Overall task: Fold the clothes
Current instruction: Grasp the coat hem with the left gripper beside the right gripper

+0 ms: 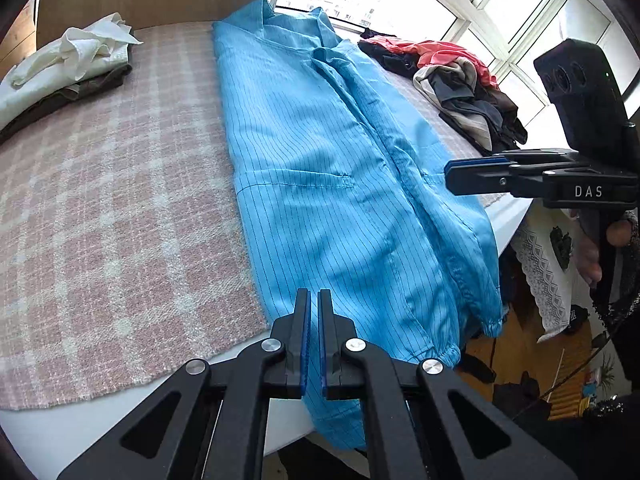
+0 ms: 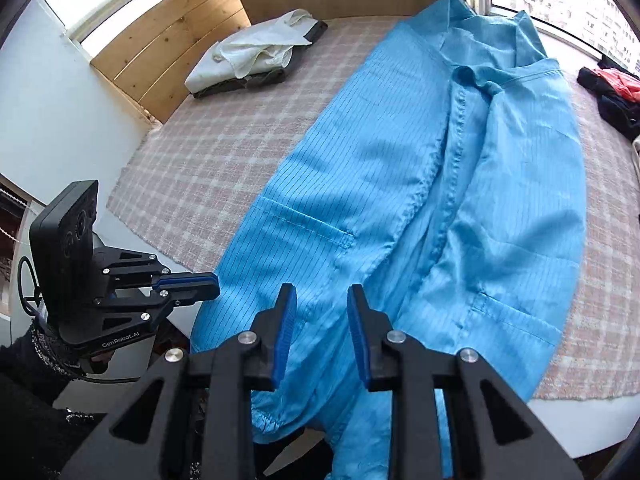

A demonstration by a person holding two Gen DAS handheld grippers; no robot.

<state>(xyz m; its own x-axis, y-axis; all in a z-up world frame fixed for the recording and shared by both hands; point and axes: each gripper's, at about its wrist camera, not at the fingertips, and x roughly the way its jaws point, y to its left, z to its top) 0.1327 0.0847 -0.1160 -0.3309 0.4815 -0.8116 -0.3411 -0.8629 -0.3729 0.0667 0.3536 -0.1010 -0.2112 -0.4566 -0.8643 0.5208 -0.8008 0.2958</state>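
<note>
Two pieces of lettering can be read. In the left wrist view, "DAS" is printed in white capitals on the black body of the right gripper (image 1: pixel 448 178), at the right of the scene, behind its fingers. In the right wrist view, "GenRobot.AI" is printed in small white letters along the lower black frame of the left gripper (image 2: pixel 216 286), at the near left. No other text, number or sign can be made out; nothing legible is seen on the fabrics or on the buildings outside.
</note>
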